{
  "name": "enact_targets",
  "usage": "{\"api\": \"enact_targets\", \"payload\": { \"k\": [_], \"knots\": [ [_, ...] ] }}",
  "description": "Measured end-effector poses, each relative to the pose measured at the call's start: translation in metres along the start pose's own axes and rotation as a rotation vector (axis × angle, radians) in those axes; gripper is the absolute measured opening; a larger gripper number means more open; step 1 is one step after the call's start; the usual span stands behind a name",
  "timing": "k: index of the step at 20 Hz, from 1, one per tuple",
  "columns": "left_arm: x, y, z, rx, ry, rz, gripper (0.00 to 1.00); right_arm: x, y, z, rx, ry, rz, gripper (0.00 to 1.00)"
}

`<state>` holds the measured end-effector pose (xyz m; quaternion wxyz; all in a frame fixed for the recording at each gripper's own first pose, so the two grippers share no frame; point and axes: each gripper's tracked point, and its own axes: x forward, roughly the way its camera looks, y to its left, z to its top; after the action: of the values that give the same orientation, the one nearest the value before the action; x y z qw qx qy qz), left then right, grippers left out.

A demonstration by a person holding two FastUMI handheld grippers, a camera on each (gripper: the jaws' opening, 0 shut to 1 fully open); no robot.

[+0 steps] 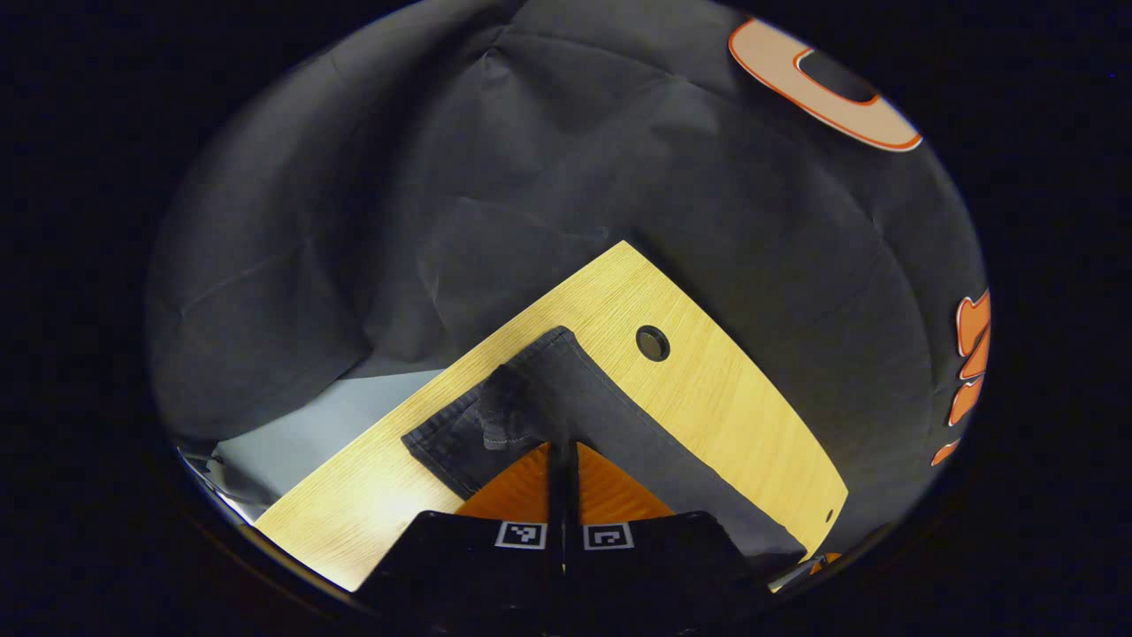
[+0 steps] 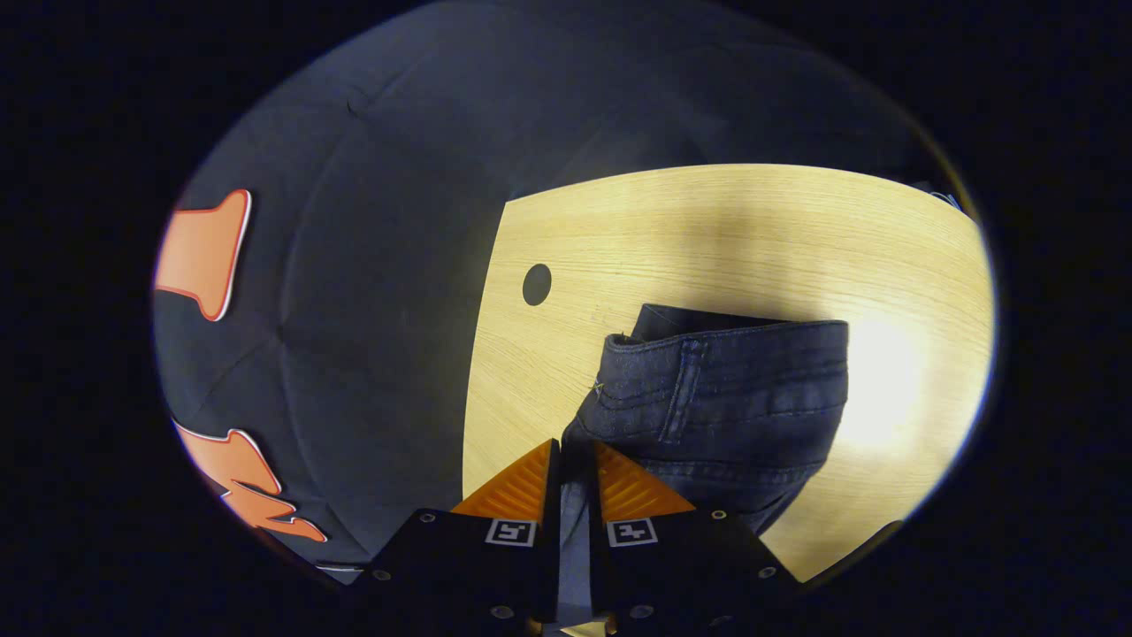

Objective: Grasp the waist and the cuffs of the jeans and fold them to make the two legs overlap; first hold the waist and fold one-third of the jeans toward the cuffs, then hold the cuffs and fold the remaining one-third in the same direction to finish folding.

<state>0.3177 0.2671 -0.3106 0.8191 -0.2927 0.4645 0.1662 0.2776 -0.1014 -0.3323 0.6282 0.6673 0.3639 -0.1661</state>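
Surface: pale wood surface (image 2: pixel 707 230) with a round hole (image 1: pixel 653 342), black cloth wall behind.
Jeans: dark jeans (image 2: pixel 734 389) lay on it.
Left gripper (image 1: pixel 562 456): my jaws clamped on denim.
Right gripper (image 2: pixel 577 460): my jaws pinched the waistband (image 2: pixel 707 345).
Hidden: cuffs unclear.

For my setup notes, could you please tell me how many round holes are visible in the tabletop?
1: a round hole near the table's far corner, just beyond the jeans. More may lie hidden under the fabric.
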Motion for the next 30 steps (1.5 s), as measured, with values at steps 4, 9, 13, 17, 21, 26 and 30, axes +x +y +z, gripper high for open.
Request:
{"api": "enact_targets", "payload": {
  "k": [4,9,13,17,21,26,30],
  "knots": [
    [0.014,-0.006,0.009,0.019,0.007,0.03,0.04,0.02,0.017,0.017,0.028,-0.015,0.04,0.11],
    [0.023,-0.011,0.016,0.064,-0.022,0.046,0.46,0.024,-0.005,0.026,-0.029,-0.023,-0.042,0.08],
    [0.015,-0.023,0.019,0.133,-0.038,0.032,0.91,0.013,-0.021,0.021,-0.068,-0.005,-0.105,0.1],
    [0.012,-0.029,0.013,0.195,-0.041,0.014,0.94,-0.005,-0.037,0.014,-0.131,-0.001,-0.16,0.44],
    [0.009,-0.032,0.008,0.338,-0.069,0.021,0.98,-0.025,-0.059,0.014,-0.219,-0.019,-0.226,0.75],
    [0.01,-0.035,-0.007,0.443,-0.068,-0.013,0.99,-0.036,-0.086,0.018,-0.245,-0.033,-0.287,0.88],
    [0.007,-0.033,-0.005,0.457,-0.064,-0.041,0.99,-0.028,-0.108,0.015,-0.227,-0.011,-0.329,0.91]
  ]
}}
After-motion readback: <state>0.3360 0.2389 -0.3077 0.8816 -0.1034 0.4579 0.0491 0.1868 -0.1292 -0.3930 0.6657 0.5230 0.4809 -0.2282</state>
